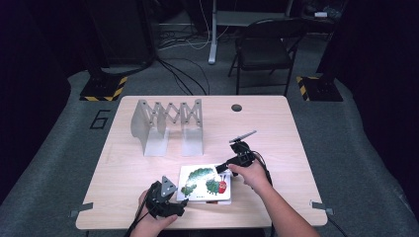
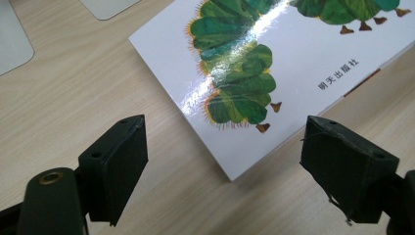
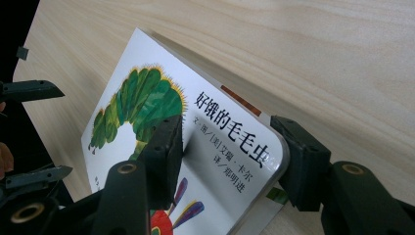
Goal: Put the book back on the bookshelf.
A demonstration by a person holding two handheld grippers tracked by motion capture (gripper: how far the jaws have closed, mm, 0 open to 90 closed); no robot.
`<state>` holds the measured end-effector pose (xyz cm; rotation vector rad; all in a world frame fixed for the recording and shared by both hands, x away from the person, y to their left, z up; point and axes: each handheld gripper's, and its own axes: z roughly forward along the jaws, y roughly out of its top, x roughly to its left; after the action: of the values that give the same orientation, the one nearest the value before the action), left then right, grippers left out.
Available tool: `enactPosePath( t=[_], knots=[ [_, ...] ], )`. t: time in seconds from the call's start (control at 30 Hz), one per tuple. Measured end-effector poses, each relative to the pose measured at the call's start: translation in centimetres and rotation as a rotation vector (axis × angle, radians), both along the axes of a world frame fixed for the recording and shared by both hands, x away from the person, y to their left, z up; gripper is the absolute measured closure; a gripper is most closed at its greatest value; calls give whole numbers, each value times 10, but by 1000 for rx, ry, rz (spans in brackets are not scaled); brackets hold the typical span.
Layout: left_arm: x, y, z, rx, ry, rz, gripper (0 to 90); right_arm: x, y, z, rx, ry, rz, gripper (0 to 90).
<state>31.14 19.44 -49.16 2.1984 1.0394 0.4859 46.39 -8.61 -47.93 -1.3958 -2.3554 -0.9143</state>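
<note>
Book (image 3: pixel 161 122) corner between right hand-held gripper (image 3: pixel 227 152) jaws.

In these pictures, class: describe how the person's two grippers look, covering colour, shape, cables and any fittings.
Both are black tools with two blocky, flat-faced jaws. The left gripper carries a grey three-cornered plate on top, and a dark cable trails from it. The right gripper has a grey stick-like part jutting from its far end and dark cables looping beside it. Brass-coloured rings sit in the jaw arms.

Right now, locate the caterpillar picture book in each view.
High view: picture book lies at the table's near edge, centre.
Left gripper view: upper right, its corner between the claws.
Right gripper view: centre, one corner lifted between the claws.
Shared landmark: the green caterpillar.
</note>
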Motion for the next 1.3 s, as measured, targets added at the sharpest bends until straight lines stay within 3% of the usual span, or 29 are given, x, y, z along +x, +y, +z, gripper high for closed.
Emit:
enactPosePath(
  t=[0.47, 0.67, 1.0, 1.3],
  knots=[
    [17, -8, -5, -20, 20, -12, 215, -1, 0, 0, 5, -2, 3, 477],
    [19, -6, -8, -60, 50, 10, 208, -1, 0, -1, 4, 2, -4, 478],
    [22, -5, -14, -65, 93, -6, 188, -4, 0, 3, 8, -29, 9, 502],
    [24, -3, -16, -103, 110, -23, 188, -10, 1, 10, 2, -57, 11, 510]
  ],
)
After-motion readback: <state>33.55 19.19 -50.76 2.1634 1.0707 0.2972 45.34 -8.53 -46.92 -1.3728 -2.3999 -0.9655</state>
